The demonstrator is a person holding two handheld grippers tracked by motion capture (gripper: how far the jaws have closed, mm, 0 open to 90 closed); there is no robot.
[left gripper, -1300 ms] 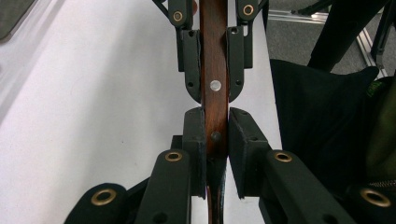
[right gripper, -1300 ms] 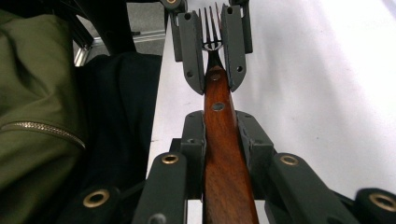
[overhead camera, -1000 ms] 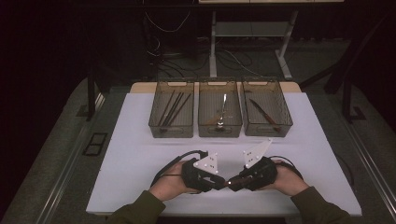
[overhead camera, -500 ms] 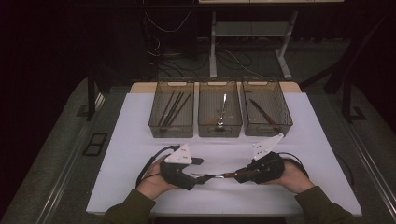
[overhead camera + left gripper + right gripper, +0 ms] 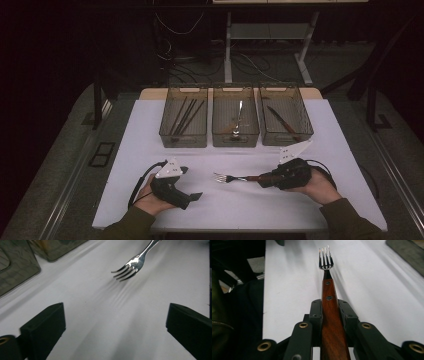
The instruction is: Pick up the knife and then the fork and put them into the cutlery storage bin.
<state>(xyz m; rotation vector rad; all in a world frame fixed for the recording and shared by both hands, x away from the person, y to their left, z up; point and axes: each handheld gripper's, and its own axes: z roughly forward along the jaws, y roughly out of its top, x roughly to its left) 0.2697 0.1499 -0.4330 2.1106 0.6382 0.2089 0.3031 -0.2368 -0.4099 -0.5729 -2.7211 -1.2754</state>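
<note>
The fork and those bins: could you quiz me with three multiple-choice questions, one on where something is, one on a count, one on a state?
1. Where is the fork?
A. in the middle bin
B. held above the white table
C. on the floor

2. How many bins stand in the row?
A. two
B. three
C. five

3. How is the left gripper?
A. open, nothing between its jaws
B. clamped on the fork
C. clamped on a knife

Answers: 1 B, the right gripper clamps its wooden handle; 2 B, left bin, middle bin, right bin; 3 A, jaws wide apart.

Olive-green sleeves; each black claw [image 5: 192, 183] carries a grey three-cornered plate, brass-ringed screw holes and a black cable
</note>
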